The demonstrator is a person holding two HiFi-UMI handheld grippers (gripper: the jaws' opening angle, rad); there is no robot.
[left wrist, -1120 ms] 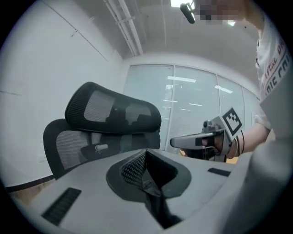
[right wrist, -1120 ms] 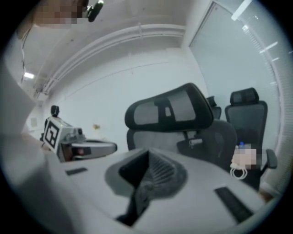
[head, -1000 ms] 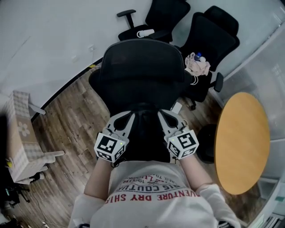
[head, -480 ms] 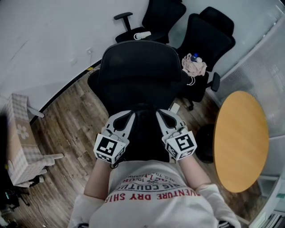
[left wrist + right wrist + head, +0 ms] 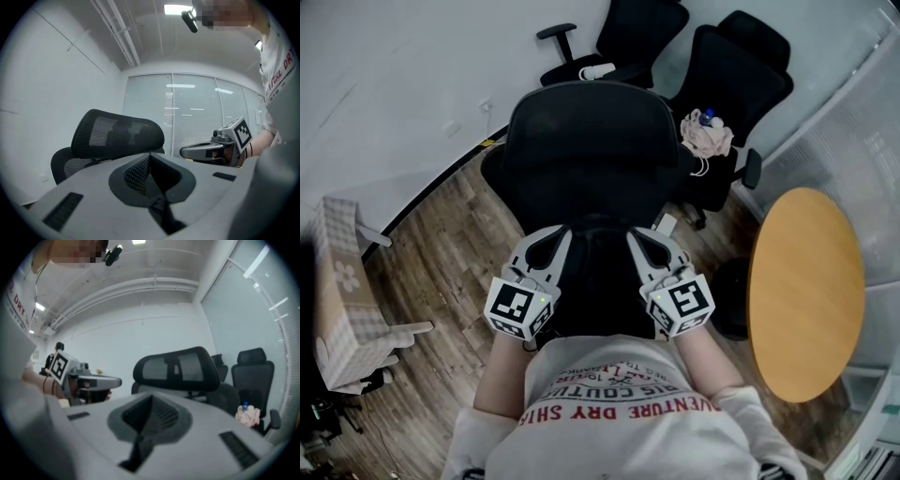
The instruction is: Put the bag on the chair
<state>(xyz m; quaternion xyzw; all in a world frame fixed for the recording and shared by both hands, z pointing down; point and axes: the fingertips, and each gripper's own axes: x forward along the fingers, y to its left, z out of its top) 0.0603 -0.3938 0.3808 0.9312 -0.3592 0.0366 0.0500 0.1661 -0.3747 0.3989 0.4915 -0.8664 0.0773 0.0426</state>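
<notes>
- L claw (image 5: 551, 236): jaws closed right up, pads pressed together. Its own view shows a thin dark strip pinched in the seam, trailing back twd the camera. Marker cube (image 5: 520, 309) sits at the person's wrist end.
- R claw (image 5: 639, 236): same, fully closed, w/ a dark strip caught betw. the pads.
- Both claws are side by side close in front of the person's torso. Tips point fwd at the chair (image 5: 586, 141) and tilt up a bit (ceiling lights show in both gripper views).
- bag (image 5: 602, 277): black, hangs betw. the 2 claws w/ its upper corners at the claw tips. It's up against the person's white shirt (image 5: 619, 412) w/ red lettering. It's off the floor (image 5: 450, 253) and not on the chair yet, just short of it.
- chair: black office type w/ mesh back, upright, straight ahead. Seat bulges out on either side of the backrest in head view.
- rear chairs (image 5: 736, 66): 2 more black ones behind it by the white wall. The right-hand one carries a pinkish bundle (image 5: 705, 134) w/ a small bottle on top.
- Round wood-coloured worktop (image 5: 806, 291) is to the person's right, well apart from the bag.
- Floor is wood plank. A pale checked box (image 5: 342, 291) is at far left.
- glass wall (image 5: 197, 117) w/ blinds shows behind the chair in the left gripper view.
</notes>
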